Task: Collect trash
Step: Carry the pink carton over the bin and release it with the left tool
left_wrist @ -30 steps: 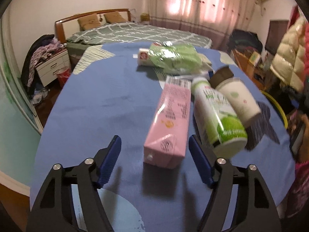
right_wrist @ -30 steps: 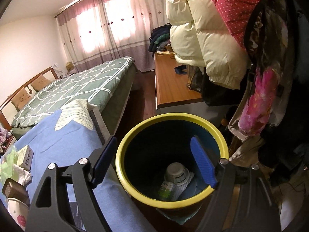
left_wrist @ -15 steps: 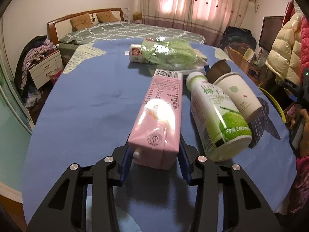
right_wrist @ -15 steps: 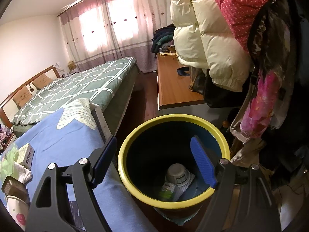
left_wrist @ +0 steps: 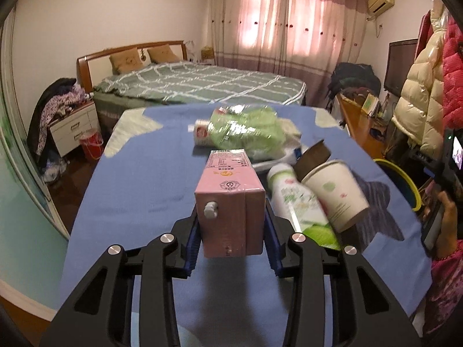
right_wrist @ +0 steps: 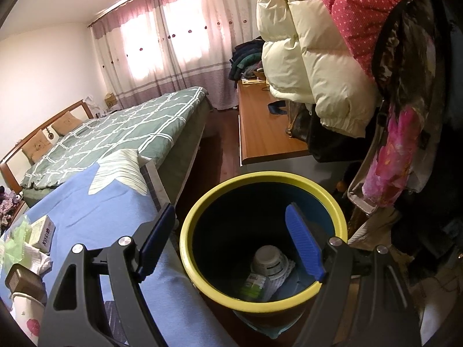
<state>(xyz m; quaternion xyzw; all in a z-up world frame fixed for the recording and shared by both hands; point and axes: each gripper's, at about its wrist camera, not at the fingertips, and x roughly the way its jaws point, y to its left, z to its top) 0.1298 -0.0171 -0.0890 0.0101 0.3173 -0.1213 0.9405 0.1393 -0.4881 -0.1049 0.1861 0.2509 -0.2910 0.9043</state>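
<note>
Pink drink carton (left_wrist: 230, 217), a glossy rectangular box with a small grey screw cap on the end facing me, sits clamped between the ribbed blue pads (left_wrist: 191, 241) of the left gripper (left_wrist: 231, 243), whose jaws have just been closing and now press on both its sides; its long axis runs straight away from the gripper toward the bed, printed label at the far end, and it looks lifted a little off the blue cloth (left_wrist: 139, 190), though I can't be sure. Just right of it lie a white plastic bottle (left_wrist: 292, 199) with a green label, its lower part hidden behind the gripper finger, and a tilted paper cup (left_wrist: 335, 193) with a brown sleeve (left_wrist: 314, 159) behind it, both blurred. Farther on, a crinkly green plastic bag (left_wrist: 249, 130) covers a small tub (left_wrist: 202, 136) and some white wrapping. Over on the right side, the right gripper (right_wrist: 228, 240) hangs wide open and empty above the round yellow-rimmed bin (right_wrist: 202, 277), where a white ridged cup (right_wrist: 269, 260) and a small green-labelled container (right_wrist: 254, 284) lie at the bottom; the bin's base is cut off from sight. Beyond stand the quilted green bed (right_wrist: 115, 133) and pink curtains (left_wrist: 289, 23).
</note>
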